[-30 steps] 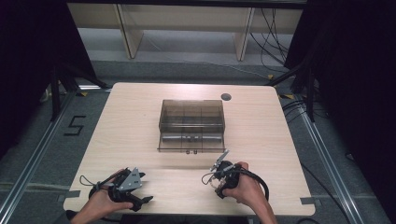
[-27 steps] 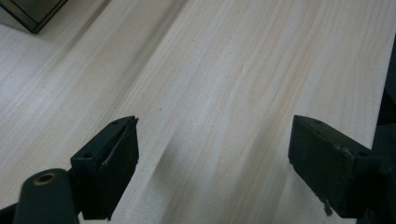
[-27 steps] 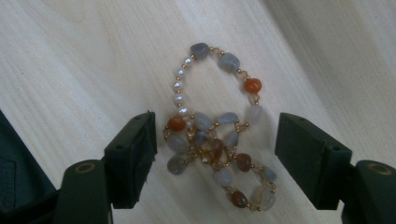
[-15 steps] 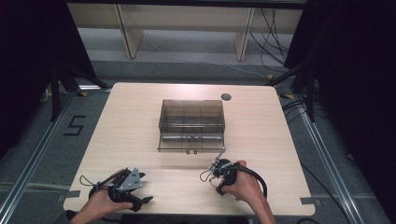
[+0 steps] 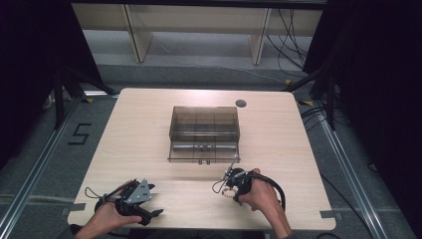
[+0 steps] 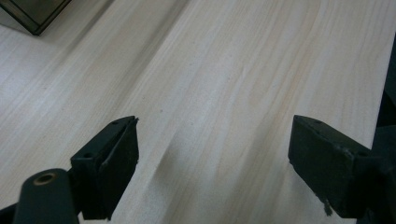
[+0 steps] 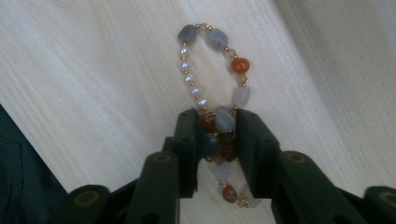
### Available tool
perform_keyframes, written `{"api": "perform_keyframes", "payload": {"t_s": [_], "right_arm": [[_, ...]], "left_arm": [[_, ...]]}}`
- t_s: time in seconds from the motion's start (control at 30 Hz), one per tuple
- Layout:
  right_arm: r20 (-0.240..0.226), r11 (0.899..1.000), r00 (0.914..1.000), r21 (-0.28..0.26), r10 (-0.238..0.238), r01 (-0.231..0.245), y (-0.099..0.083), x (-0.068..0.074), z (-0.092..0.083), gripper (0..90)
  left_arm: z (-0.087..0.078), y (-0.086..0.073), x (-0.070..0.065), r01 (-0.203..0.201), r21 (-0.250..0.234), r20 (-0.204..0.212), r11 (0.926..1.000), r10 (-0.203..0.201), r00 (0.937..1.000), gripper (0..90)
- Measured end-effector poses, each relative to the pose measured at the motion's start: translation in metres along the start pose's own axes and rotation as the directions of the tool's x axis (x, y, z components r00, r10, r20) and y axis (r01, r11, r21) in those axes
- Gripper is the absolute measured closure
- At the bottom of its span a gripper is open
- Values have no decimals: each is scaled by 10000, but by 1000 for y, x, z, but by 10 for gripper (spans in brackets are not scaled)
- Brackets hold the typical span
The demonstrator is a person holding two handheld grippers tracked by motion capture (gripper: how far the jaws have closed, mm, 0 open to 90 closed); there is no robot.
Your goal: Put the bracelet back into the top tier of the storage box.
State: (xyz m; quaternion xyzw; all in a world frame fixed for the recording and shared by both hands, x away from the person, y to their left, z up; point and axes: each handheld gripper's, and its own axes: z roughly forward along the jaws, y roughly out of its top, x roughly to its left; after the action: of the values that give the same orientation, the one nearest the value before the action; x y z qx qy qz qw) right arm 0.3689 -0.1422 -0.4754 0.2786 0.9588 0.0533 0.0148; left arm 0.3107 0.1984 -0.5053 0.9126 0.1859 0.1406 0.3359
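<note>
The right gripper view shows a bead bracelet (image 7: 215, 93) up close (blue, white and orange beads on a gold chain). From the high view it is just a tiny pale speck (image 5: 227, 193) near the front of the counter (image 5: 149, 129). The right gripper (image 7: 217, 135) has just been closing, and now it pinches the bracelet between its jaws. The left gripper (image 6: 212, 158) is spread wide with nothing in it, over bare wood. A smoky see-through box (image 5: 204, 132) sits in the middle.
</note>
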Motion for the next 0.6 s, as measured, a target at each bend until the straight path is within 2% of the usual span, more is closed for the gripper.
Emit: {"api": "perform_keyframes", "payload": {"t_s": [0.03,0.1,0.13,0.2,0.23,0.27,0.3,0.33,0.43,0.47,0.6], "right_arm": [[-9,9998,9998,-59,-193,193,0,-2,1,728],[-19,9999,10000,170,-5,5,2,0,0,772],[145,9992,9996,330,-241,236,4,0,1,795],[164,9990,9997,399,-194,187,4,2,1,798],[109,9978,9990,509,-434,428,7,2,1,800],[109,9978,9990,509,-434,428,7,2,1,800],[267,9960,9974,617,-671,653,7,2,1,802],[208,9962,9971,508,-726,714,8,4,2,803],[317,9939,9953,637,-918,897,7,3,1,803],[278,9960,9971,561,-712,695,7,6,1,805],[374,9938,9938,429,-1045,1029,6,4,-4,806]], "left_arm": [[0,0,0,0,5,2,10000,0,10000,162],[0,0,1,34,-24,-4,10000,-34,10000,162],[0,0,1,2,-16,89,10000,-2,10000,162],[0,0,0,-7,25,-27,10000,7,10000,162],[0,0,0,8,-2,3,10000,-8,10000,162],[0,0,0,8,-2,3,10000,-8,10000,162],[0,0,0,-3,6,-7,10000,3,10000,162],[0,0,0,70,-72,65,9999,-69,10000,163],[0,0,1,82,-44,43,10000,-81,10000,162],[0,0,1,88,-61,60,9999,-88,9999,162],[0,0,0,71,-48,47,10000,-71,10000,162]]}}
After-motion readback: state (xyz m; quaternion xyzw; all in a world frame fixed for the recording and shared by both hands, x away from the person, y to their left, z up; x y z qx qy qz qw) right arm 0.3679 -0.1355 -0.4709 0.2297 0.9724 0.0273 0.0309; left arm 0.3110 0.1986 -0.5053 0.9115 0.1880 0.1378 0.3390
